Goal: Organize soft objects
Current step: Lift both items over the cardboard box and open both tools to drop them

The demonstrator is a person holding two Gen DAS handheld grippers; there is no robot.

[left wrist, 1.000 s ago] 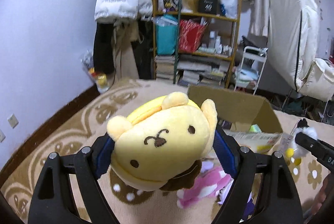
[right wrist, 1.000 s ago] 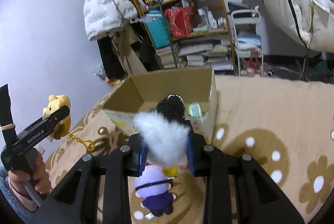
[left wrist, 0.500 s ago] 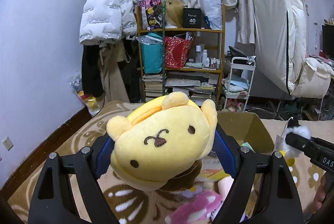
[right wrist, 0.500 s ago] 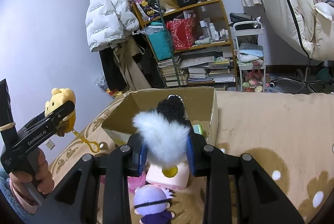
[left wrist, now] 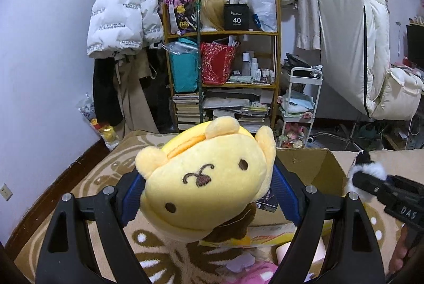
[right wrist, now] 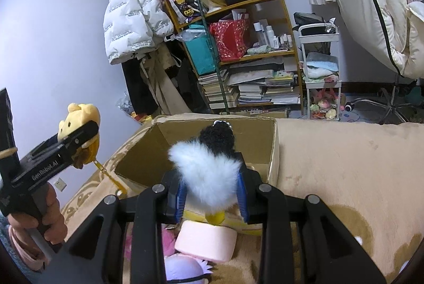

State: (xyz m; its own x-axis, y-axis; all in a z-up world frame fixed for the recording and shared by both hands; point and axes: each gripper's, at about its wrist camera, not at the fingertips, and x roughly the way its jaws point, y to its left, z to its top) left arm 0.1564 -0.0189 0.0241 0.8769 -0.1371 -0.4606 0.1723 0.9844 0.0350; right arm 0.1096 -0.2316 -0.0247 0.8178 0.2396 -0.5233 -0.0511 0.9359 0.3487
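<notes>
My left gripper (left wrist: 209, 191) is shut on a yellow dog plush (left wrist: 204, 178) and holds it in the air before an open cardboard box (left wrist: 310, 170). The plush also shows in the right wrist view (right wrist: 79, 125), with a yellow chain hanging under it. My right gripper (right wrist: 212, 194) is shut on a black and white fluffy plush (right wrist: 209, 170) and holds it above the near edge of the cardboard box (right wrist: 196, 149). On the carpet below lie a pink block (right wrist: 206, 240), a purple-haired doll (right wrist: 182, 270) and a pink plush (left wrist: 254, 274).
A beige patterned carpet (right wrist: 339, 162) covers the floor. A cluttered wooden shelf (left wrist: 225, 66) with books stands against the back wall. A white jacket (left wrist: 122, 16) hangs to its left. A white trolley (left wrist: 299, 103) and a folded mattress (left wrist: 352, 40) stand to the right.
Both grippers have risen with their plushes. The box now sits lower and closer in both views, and the pink block has come into sight below the right gripper.
</notes>
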